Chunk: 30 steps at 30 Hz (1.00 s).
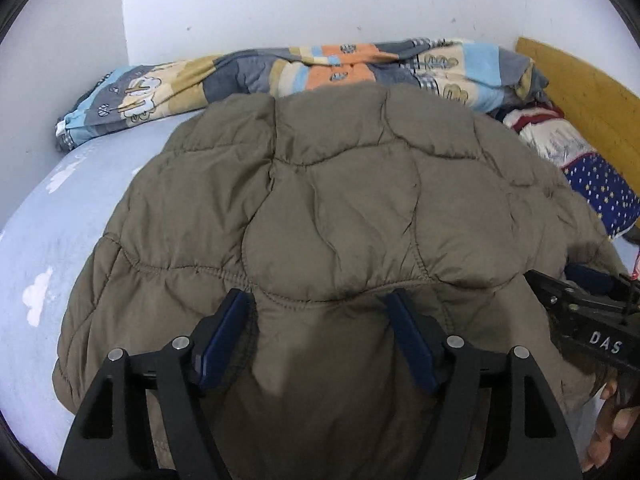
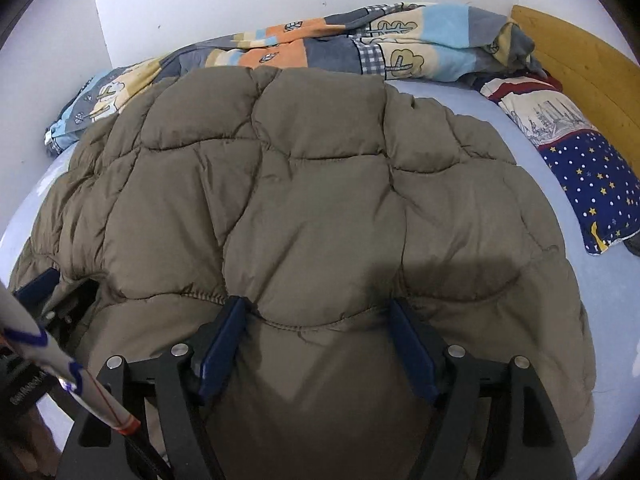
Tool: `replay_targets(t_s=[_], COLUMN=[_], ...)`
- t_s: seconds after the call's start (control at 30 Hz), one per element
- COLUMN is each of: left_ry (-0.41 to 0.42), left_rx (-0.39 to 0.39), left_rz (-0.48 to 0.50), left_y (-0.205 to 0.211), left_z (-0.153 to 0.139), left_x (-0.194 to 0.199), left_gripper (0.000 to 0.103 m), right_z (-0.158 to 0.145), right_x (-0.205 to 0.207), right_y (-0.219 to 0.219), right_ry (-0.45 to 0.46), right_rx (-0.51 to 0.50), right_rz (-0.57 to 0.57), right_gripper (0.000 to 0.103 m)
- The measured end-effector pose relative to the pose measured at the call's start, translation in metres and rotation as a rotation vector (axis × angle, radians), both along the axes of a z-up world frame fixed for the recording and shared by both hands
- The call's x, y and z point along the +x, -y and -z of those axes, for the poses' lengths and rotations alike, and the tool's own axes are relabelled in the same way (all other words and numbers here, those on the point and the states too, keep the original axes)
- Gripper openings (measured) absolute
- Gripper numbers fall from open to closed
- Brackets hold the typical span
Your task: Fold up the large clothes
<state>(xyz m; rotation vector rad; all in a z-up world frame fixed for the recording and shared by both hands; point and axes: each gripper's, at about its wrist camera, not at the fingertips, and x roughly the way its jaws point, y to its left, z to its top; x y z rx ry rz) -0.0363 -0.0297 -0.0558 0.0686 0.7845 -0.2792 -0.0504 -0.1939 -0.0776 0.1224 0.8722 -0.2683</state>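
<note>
A large olive-brown quilted puffer jacket (image 1: 340,200) lies spread on the bed; it also fills the right wrist view (image 2: 320,200). My left gripper (image 1: 318,308) has its jaws wide apart, resting against the jacket's near hem, with a fold of fabric bulging between the blue pads (image 1: 224,340). My right gripper (image 2: 318,312) stands the same way at the near hem, jaws wide apart, fabric between the blue pads (image 2: 412,348). The right gripper also shows at the right edge of the left wrist view (image 1: 584,300). The left gripper shows at the left edge of the right wrist view (image 2: 52,292).
The bed has a light blue sheet (image 1: 60,220). A bunched patchwork blanket (image 1: 280,72) lies along the white wall behind the jacket. A navy starred pillow (image 2: 588,184) lies at the right by a yellow wooden headboard (image 2: 592,56).
</note>
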Motion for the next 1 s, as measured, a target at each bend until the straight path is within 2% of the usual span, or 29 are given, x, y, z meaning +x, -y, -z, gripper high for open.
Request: replay_targets(t_s=[0.13, 0.23, 0.37, 0.47, 0.5, 0.6, 0.67, 0.77, 0.87, 1.0], left_ry=[0.026, 0.064, 0.07, 0.067, 0.069, 0.083, 0.098, 0.131, 0.128, 0.106], left_rx=[-0.032, -0.051, -0.054, -0.025, -0.03, -0.101, -0.113, -0.128, -0.139, -0.089], left_rz=[-0.028, -0.052, -0.069, -0.077, -0.086, -0.104, -0.111, -0.114, -0.118, -0.104], left_y=[-0.015, -0.035, -0.055, -0.072, -0.08, -0.104, -0.112, -0.113, -0.106, -0.088], left_z=[-0.014, -0.03, -0.033, -0.032, -0.034, -0.051, -0.062, -0.072, -0.065, -0.038], left_x=[-0.015, -0.038, -0.063, -0.081, -0.087, -0.101, -0.105, -0.109, -0.106, -0.09], left_gripper=[0.073, 0.073, 0.073, 0.073, 0.073, 0.073, 0.073, 0.073, 0.073, 0.073], right_z=[-0.02, -0.041, -0.037, -0.012, -0.01, -0.028, -0.041, -0.057, -0.07, -0.055], right_x=[-0.024, -0.055, -0.083, -0.086, -0.09, -0.109, -0.122, -0.128, -0.122, -0.093], right_y=[0.001, 0.001, 0.003, -0.004, -0.009, -0.021, -0.026, -0.029, -0.04, -0.067], right_ry=[0.096, 0.176, 0.138, 0.021, 0.016, 0.083, 0.133, 0.161, 0.188, 0.16], right_rx=[0.046, 0.04, 0.074, 0.097, 0.086, 0.074, 0.085, 0.129, 0.127, 0.068], right_rz=[0.019, 0.059, 0.076, 0.054, 0.046, 0.019, 0.01, 0.003, -0.022, -0.084], right_gripper=[0.077, 0.077, 0.077, 0.077, 0.077, 0.077, 0.077, 0.077, 0.077, 0.077])
